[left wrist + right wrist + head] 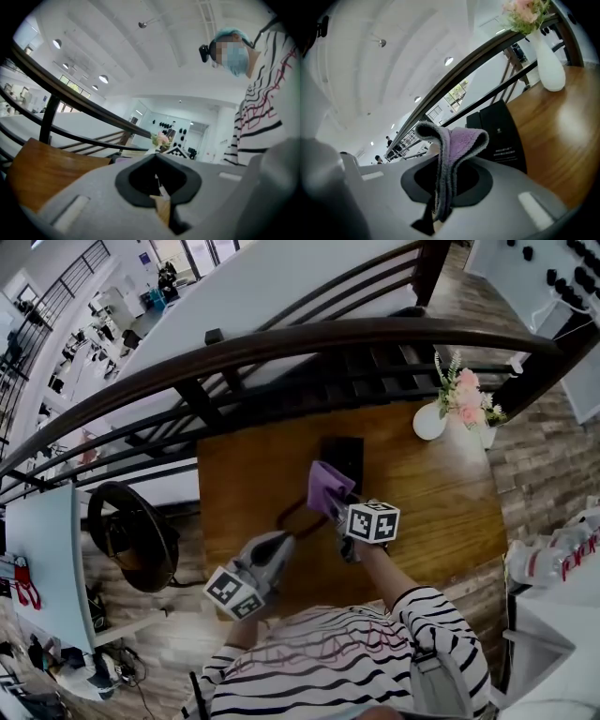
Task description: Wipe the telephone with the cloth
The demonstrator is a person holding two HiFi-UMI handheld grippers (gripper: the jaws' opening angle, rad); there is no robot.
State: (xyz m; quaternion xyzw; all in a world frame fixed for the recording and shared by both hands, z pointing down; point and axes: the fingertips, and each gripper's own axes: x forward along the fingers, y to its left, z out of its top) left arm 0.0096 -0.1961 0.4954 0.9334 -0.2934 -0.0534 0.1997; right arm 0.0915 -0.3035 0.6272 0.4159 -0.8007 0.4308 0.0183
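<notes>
Right tool [434,214], seemingly tight around cloth [461,144]

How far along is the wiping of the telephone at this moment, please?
Done: the cloth is picked up, pinched in the shut right gripper. In hand: it hangs at the near end of the black telephone on the table; contact cannot be told. Left: the wiping itself, apparently. The left gripper rests shut and empty nearby.

Your cloth [454,145], purple on one face and grey on the other, hangs folded over, pinched in your right gripper [433,213]. Just beyond it, the black telephone [501,133] stands by the table's [253,474] far edge.
</notes>
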